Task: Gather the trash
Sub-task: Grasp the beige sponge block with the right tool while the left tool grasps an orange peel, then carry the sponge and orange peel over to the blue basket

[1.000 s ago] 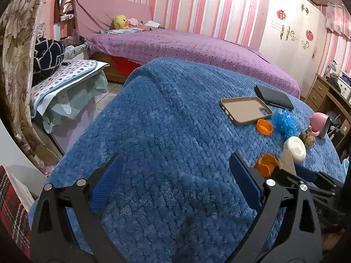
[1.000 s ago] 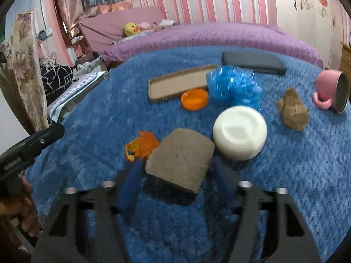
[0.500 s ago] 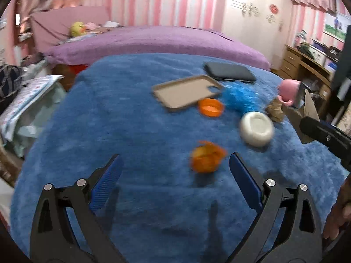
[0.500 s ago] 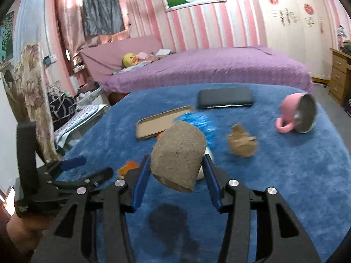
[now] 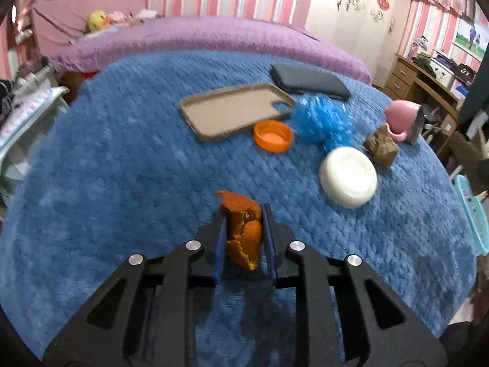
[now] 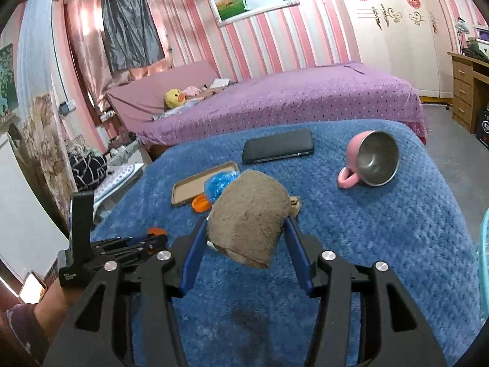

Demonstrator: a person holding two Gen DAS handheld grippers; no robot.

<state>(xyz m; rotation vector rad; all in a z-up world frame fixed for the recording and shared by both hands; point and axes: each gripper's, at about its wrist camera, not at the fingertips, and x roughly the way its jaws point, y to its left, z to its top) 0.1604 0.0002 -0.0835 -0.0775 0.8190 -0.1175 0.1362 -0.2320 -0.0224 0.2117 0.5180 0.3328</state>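
Between the blue pads of the left gripper (image 5: 243, 226) sits an orange peel (image 5: 243, 232), jaws just closed in on it and now pinching both sides, peel low over the blue blanket (image 5: 122, 168), lifted or not I cannot tell. Peel is curled, torn at the edges, bright orange outside with paler inner bits; looks light, leathery and bendy, likely to crumple or tear if squeezed hard, so the thick middle is the spot to grab, which is about where the pads sit. Right gripper (image 6: 244, 232) is clamped on a brown cardboard-like piece (image 6: 247, 217), rough, greyish brown, bowed into a curve by the squeeze, held clear above the blanket; seems light and fairly stiff, edges soft, grip across the width works. Farther out on the blanket: tan phone case (image 5: 232, 113) lying open side up, orange cap (image 5: 272, 136) just beside it, crumpled blue plastic wrap (image 5: 324, 119) touching the cap's far side, white round lid (image 5: 348, 177) nearer, brown crumpled wad (image 5: 382, 146) beside it, pink mug (image 6: 371, 159) tipped on its side, dark phone (image 6: 278, 146) at the back. Wrap and wad look like trash still to collect, both soft and light. Teal basket edge (image 5: 470, 211) shows at the right, maybe the bin.
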